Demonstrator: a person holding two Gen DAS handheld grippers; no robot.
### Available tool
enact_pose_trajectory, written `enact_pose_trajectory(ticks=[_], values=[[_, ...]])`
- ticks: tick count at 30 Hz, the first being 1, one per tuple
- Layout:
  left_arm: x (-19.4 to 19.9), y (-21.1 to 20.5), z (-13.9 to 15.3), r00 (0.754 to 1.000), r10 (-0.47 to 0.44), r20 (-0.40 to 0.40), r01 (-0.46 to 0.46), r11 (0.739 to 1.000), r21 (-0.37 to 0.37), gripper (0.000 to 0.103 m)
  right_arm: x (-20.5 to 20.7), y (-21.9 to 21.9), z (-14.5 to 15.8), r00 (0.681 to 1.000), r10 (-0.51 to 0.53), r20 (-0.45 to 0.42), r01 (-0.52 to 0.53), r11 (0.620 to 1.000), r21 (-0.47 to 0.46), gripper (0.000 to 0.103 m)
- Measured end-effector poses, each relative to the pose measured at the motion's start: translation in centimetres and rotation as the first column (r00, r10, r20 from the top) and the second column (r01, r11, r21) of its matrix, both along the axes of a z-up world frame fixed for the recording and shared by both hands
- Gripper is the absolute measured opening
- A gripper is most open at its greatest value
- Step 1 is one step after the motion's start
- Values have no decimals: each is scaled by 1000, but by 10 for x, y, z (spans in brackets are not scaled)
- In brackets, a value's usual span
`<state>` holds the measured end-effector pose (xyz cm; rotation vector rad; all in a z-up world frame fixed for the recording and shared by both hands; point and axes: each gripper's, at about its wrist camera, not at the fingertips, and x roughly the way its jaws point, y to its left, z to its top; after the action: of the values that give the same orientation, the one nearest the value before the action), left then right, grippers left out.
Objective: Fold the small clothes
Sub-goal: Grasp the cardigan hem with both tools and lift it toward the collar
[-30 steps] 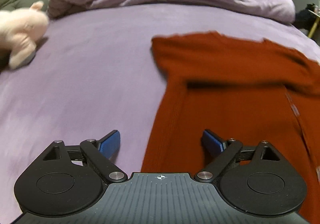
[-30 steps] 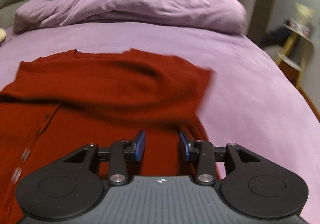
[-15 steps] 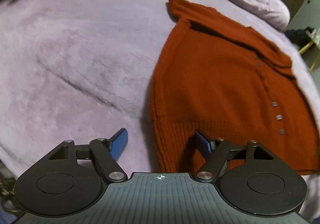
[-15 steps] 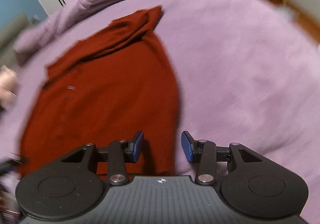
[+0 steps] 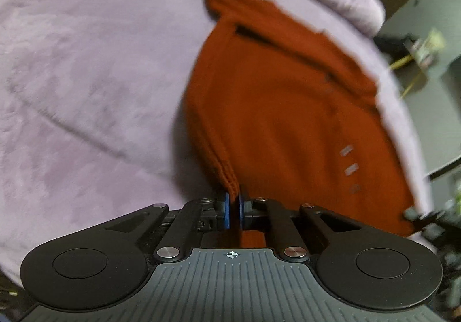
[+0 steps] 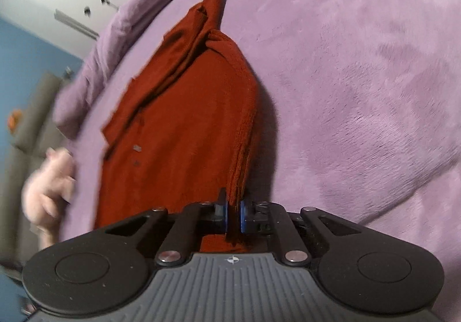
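A rust-red knit cardigan with small pale buttons lies spread on the purple bed, its sleeves folded across the far end. My left gripper is shut on the cardigan's near left hem corner, which is lifted into a ridge. In the right wrist view the cardigan runs away from me, and my right gripper is shut on its near right hem corner, also lifted. The other gripper shows at the cardigan's far hem corner in the left wrist view.
The purple bed cover spreads wide to the left of the cardigan and to its right. A rolled purple duvet lies at the far end. A pink plush toy sits left of the cardigan. The bed's edge runs beside the cardigan.
Both grippers were open at the cardigan's hem half a second ago. Now both have shut on the hem corners and the fabric there has risen.
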<state>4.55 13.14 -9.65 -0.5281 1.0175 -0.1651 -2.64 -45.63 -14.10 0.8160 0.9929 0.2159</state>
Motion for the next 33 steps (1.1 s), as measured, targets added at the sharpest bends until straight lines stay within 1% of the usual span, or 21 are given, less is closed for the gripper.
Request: enact_pose_trajectory(ticks=[3,5,7,9,12,14,18,20,22,24,28,30,33], values=[[8,8,23,996,46,74,-38,994,-99,7,3,-6,4,999,-29,20,27,993,113,6],[15,11,36,991,66,119,-50,990,-132,7,8,-8,9,998,-42,39,35,985,167,6],[25,12,50,983,76,165,-54,990,-130,7,18,-7,16,997,-46,60,33,980,194,6],[36,9,59,978,82,192,-59,991,-122,7,30,-3,25,995,-42,88,24,980,196,6],[56,7,64,973,100,209,-78,991,-112,7,49,1,35,991,-40,124,14,979,202,6],[67,8,65,969,115,218,-93,990,-110,7,62,4,42,988,-42,146,14,982,190,6],[101,14,62,959,178,220,-158,982,-106,7,92,10,54,979,-45,198,17,990,141,6],[116,18,57,954,209,216,-189,976,-108,7,109,12,56,976,-58,210,34,993,116,6],[132,19,51,949,236,211,-223,971,-80,7,128,15,57,973,-69,220,53,996,77,6],[149,14,42,951,240,194,-240,970,-21,7,147,22,57,969,-66,238,67,998,3,6],[170,4,24,966,205,158,-219,973,77,8,178,39,51,968,-31,248,70,986,-148,6],[173,0,18,969,189,159,-209,971,117,9,189,49,45,969,4,248,57,969,-238,6],[170,2,16,971,164,175,-190,972,139,10,198,58,36,967,63,248,28,938,-345,6]])
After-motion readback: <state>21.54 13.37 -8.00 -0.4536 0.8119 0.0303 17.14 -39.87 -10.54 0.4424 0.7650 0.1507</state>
